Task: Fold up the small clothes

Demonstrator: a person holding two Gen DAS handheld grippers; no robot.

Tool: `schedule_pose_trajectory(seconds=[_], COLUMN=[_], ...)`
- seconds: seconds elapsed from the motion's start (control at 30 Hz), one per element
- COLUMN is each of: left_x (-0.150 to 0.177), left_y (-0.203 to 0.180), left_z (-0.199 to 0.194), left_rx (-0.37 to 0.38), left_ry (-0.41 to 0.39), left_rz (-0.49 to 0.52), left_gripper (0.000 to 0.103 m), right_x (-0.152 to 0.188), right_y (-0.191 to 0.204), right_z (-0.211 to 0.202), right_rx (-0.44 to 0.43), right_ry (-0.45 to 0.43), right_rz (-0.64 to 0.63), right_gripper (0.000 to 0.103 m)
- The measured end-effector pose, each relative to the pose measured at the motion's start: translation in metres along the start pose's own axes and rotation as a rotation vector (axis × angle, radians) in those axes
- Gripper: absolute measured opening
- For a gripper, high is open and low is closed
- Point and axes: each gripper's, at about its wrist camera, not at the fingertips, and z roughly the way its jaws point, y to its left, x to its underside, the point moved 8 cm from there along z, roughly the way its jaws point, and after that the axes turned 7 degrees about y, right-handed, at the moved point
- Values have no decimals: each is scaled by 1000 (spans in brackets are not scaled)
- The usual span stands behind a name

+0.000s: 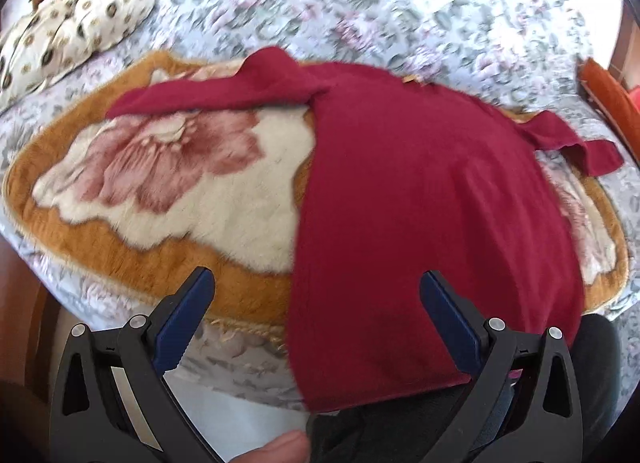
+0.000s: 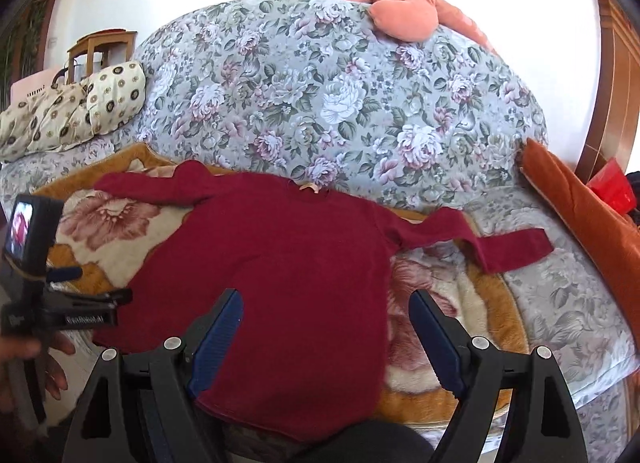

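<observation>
Lying flat on a flowered rug (image 2: 460, 327), the dark red sweater (image 2: 288, 263) spreads both sleeves; left gripper (image 1: 318, 283) and right gripper (image 2: 326, 303) jaws gape wide, holding nothing.

Both wrist views over sweater (image 1: 420, 191)

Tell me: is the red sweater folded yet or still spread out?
Spread out. The red sweater lies flat on the fleece mat, both sleeves out sideways, with no fold visible.
</observation>
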Motion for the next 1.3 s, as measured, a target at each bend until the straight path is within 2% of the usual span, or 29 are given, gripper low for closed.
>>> schedule_pose_trajectory(seconds=[0.07, 0.17, 0.27, 0.37, 0.53, 0.77, 0.97, 1.3], left_x=[-1, -2, -2, -6, -10, -13, -12, -7], left_y=[-9, -25, -37, -47, -60, -57, -50, -49], left_z=[-3, -8, -9, -8, -2, 4, 12, 20], left_rx=[-1, -41, -11, -20, -9, -53, -141, -97], left_ry=[11, 21, 29, 27, 45, 52, 58, 88], left_rz=[30, 85, 75, 77, 76, 83, 101, 86], left_gripper=[103, 103, 103, 103, 103, 103, 103, 103], right_x=[7, 16, 21, 25, 28, 27, 25, 29], right_y=[-11, -26, -37, -46, -58, -68, -65, -63], right_z=[-1, -2, -4, -3, 10, 25, 32, 45], right_rx=[-15, -28, -19, -4, -19, -34, -42, -52], right_ry=[0, 0, -15, -26, 4, 25, 37, 61], right_rz=[36, 83, 99, 96, 114, 145, 142, 150], right_gripper=[83, 83, 83, 83, 83, 83, 83, 83])
